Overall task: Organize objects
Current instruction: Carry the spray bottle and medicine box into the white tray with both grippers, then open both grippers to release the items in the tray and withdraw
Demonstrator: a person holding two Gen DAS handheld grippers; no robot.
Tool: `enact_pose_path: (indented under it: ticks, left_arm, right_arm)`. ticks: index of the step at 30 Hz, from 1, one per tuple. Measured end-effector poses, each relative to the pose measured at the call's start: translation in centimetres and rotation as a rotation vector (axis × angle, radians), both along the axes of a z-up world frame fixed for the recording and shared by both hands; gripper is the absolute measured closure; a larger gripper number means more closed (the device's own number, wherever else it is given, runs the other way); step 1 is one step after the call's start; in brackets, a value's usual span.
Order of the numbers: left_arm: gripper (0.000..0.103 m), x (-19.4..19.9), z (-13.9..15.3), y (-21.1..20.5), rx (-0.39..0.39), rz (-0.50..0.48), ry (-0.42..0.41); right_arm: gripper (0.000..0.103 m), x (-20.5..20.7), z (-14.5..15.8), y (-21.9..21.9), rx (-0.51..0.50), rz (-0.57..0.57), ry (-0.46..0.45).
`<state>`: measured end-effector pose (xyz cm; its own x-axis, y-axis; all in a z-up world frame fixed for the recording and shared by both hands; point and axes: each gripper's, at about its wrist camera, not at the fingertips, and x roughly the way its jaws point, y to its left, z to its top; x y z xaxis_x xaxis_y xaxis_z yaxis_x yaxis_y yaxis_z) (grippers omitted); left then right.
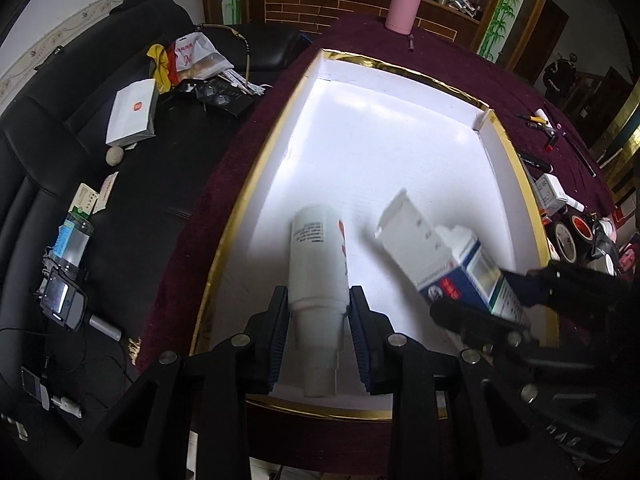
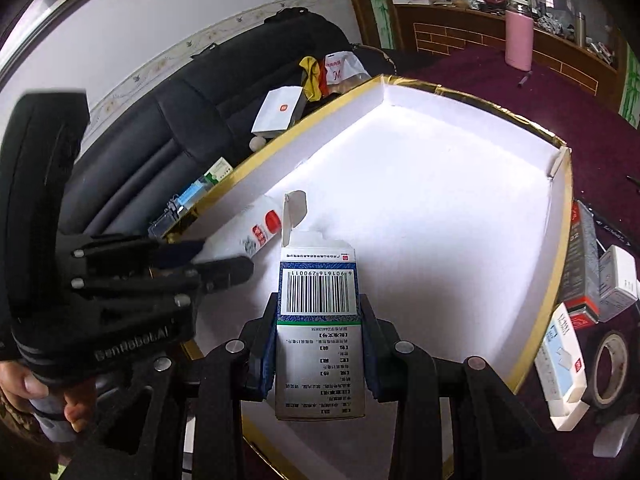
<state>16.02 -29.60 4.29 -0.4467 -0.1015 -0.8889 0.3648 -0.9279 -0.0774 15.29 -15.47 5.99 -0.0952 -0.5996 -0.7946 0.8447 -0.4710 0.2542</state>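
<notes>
- Left wrist view: our left gripper grasps a white bottle between its pads, held over the near end of the white tray. To its right, the right gripper carries a carton over the same tray.
- Right wrist view: our right gripper clamps the carton, flap open, ahead over the tray. The tray floor looks bare, so we judge sorting barely begun; boxes and tape wait to the right, outside.

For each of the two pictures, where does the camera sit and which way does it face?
Left wrist: on the left gripper, facing along its fingers at the white bottle over the gold-rimmed tray.
Right wrist: on the right gripper, facing the medicine carton; a hand shows.
Shared: tray, both items, pink flask.
</notes>
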Motion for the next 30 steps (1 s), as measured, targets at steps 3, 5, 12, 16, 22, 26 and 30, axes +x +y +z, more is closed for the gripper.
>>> enact_pose_path:
  ticks: [3,5,12,16,22,26,30]
  left_arm:
    - [0.074,0.1,0.1,0.0,0.007,0.001,0.008]
    - [0.074,0.2,0.2,0.1,0.000,-0.001,0.011]
    - [0.063,0.7,1.6,0.2,-0.021,0.029,0.058]
    - [0.057,0.8,2.3,0.4,-0.028,0.032,0.080]
    - [0.056,1.0,3.3,0.4,-0.021,0.052,0.121]
    - [0.052,1.0,4.1,0.7,-0.031,0.059,0.152]
    - [0.047,0.7,4.5,1.8,-0.042,0.046,0.162]
  right_arm:
    - [0.065,0.4,-0.4,0.0,0.004,0.017,-0.001]
    - [0.064,0.6,-0.5,0.0,0.004,0.028,0.000]
    - [0.064,1.2,-1.1,-0.1,0.007,0.050,-0.004]
    - [0.061,1.0,-1.2,0.1,-0.014,0.049,-0.023]
    - [0.042,0.7,1.0,1.8,-0.088,0.005,0.022]
    - [0.031,0.4,2.9,3.5,-0.124,-0.055,0.089]
    - [0.027,-0.2,4.3,5.8,-0.160,-0.120,0.114]
